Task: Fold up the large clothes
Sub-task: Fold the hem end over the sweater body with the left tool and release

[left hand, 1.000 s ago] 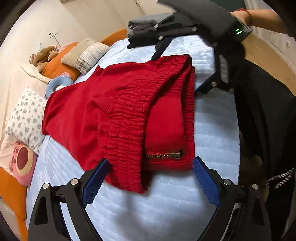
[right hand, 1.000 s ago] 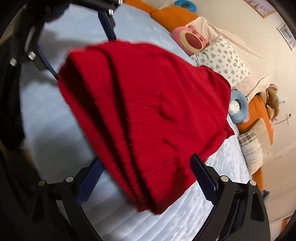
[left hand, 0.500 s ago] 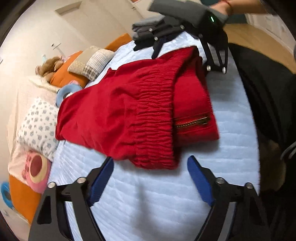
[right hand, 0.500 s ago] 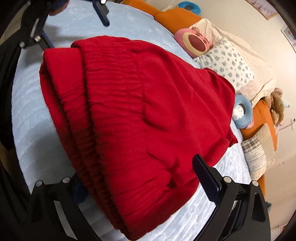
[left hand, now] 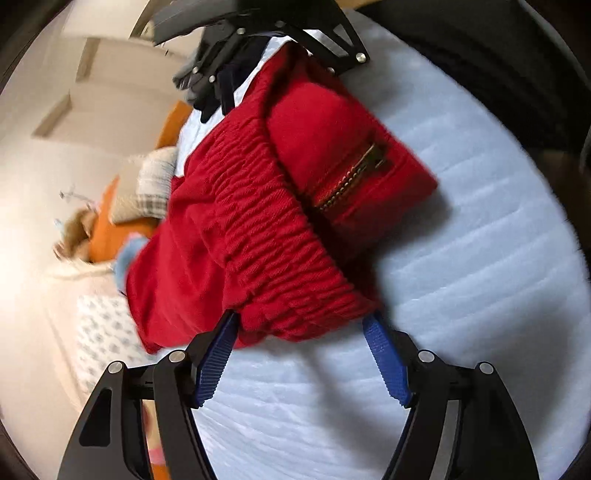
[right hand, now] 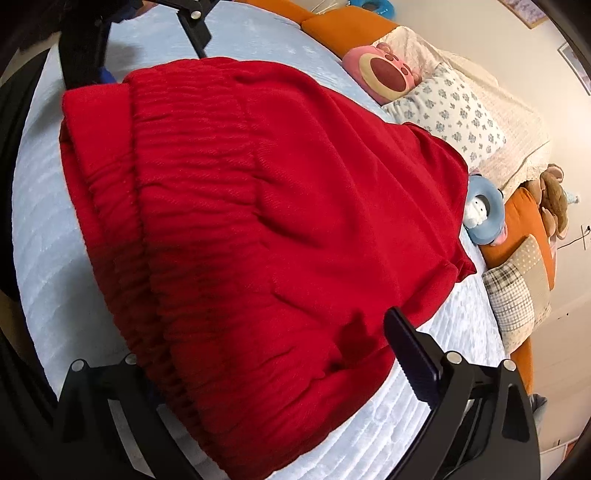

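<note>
A folded red garment point(left hand: 258, 206) with an elastic waistband and a brass zipper point(left hand: 351, 177) lies on the pale blue bed point(left hand: 461, 295). My left gripper point(left hand: 301, 328) is open, its blue pads at the near corner of the waistband. My right gripper point(right hand: 273, 365) is open at the opposite end of the garment point(right hand: 266, 221); the cloth lies over its left finger and hides it, and the right finger point(right hand: 413, 354) sits at the cloth's edge. The right gripper also shows in the left wrist view point(left hand: 295, 33) at the far end.
Pillows and plush toys line the bed's far side: a pink round cushion point(right hand: 388, 72), a floral pillow point(right hand: 454, 114), a blue ring toy point(right hand: 484, 214), a plaid pillow point(right hand: 517, 291). Dark folded clothes point(left hand: 207, 85) lie beyond the red garment. A person in black point(left hand: 517, 74) stands at the bed's edge.
My left gripper has moved in to the waistband corner and tilted. My right gripper has moved further under the garment's other end. The garment lies flat on the bed.
</note>
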Motion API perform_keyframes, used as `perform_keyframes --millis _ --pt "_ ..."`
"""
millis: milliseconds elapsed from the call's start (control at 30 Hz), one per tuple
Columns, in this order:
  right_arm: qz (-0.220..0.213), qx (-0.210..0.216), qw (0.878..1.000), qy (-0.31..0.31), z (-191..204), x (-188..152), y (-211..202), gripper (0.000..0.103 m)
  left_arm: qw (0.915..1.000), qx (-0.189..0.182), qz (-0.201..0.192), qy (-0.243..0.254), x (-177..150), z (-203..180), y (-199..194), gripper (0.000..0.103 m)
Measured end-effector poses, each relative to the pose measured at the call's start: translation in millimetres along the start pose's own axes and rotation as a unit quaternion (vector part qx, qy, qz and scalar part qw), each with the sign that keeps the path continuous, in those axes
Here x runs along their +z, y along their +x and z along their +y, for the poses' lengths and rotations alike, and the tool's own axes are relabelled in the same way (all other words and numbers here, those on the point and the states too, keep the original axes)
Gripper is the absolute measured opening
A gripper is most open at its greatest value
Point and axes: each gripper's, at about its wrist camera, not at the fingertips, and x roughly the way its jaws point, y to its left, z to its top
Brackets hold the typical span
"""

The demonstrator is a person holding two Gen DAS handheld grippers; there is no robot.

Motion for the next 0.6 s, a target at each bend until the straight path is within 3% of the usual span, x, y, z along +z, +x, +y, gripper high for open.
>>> perform_keyframes --millis 67,133,167,233,300,500,600 --pt "-0.007 -0.009 1.000 0.005 -1.2 1.7 0.0 0.092 0.9999 0.000 -0.012 -0.012 7.3 2.0 2.0 0.073" --pt "-0.015 0.002 1.000 0.026 -5.6 4.4 -5.4 0.072 0.9995 -0.004 -0.023 -0.020 11.7 3.3 1.1 0.067" --pt "-0.016 0.008 0.999 0.033 -8.7 4.8 -6.3 0.068 0.9993 -0.008 -0.029 -0.023 12.9 3.6 0.6 0.062" --pt "-0.015 0.029 0.998 0.046 -9.8 4.4 -7.3 0.049 0.9984 -0.027 -0.033 -0.037 16.5 5.7 -0.1 0.056" --pt "-0.011 0.042 0.997 0.057 -8.3 3.6 -6.0 0.040 0.9962 -0.044 -0.037 -0.066 20.1 12.5 0.5 0.051" --pt "-0.028 0.029 0.996 0.083 -11.4 3.3 -32.8 0.033 0.9831 -0.065 -0.043 -0.165 24.5 28.5 -20.0 0.040" --pt "-0.029 0.041 0.994 0.099 -15.4 -1.3 -35.4 0.033 0.9672 -0.083 -0.067 -0.231 24.0 44.1 -35.2 0.040"
